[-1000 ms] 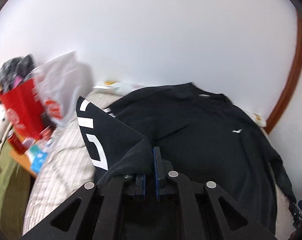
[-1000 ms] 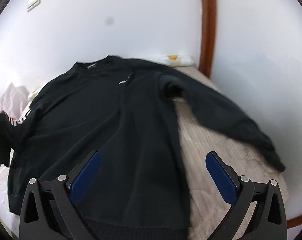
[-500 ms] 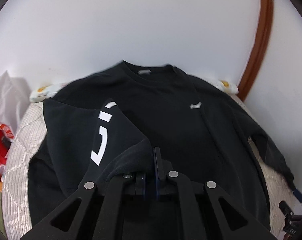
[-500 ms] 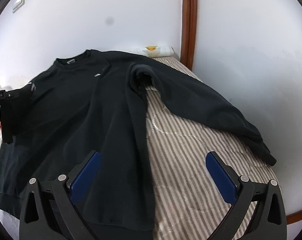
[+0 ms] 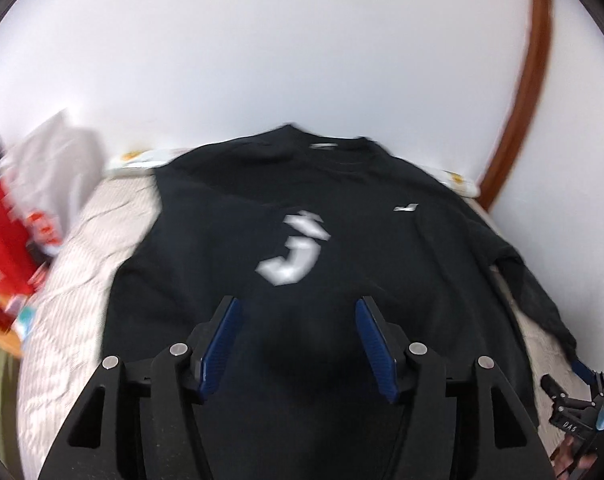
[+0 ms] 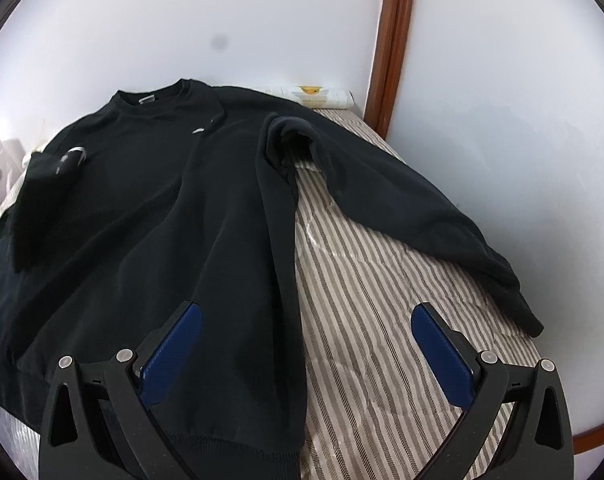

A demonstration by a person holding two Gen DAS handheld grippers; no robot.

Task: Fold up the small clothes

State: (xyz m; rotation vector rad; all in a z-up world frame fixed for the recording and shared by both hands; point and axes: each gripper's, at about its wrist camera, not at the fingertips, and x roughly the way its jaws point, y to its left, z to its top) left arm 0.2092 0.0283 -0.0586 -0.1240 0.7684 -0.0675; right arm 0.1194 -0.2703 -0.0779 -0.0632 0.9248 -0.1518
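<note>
Black sweatshirt (image 6: 149,208) spread flat on striped bed (image 6: 382,280). Above it, left gripper (image 5: 297,312) opening, nothing between jaws. Right gripper (image 6: 306,320) wide, empty, over sweatshirt's edge.

L tongs (image 5: 297,316) opening, sleeve (image 5: 297,248) dropped

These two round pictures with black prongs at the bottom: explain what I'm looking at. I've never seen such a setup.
A person holds a two-finger gripper in each hand, and each gripper carries a wide-angle camera looking along its fingers. One picture comes from the left gripper, the other from the right gripper. The blue strips are the finger pads.

A black sweatshirt lies spread on a striped bed cover. One sleeve, with white lettering, is folded across the chest; the other sleeve lies stretched out sideways.

Nothing is held: the left jaws are opening with no cloth gripped, and the right jaws stand wide above the sweatshirt's side edge.
</note>
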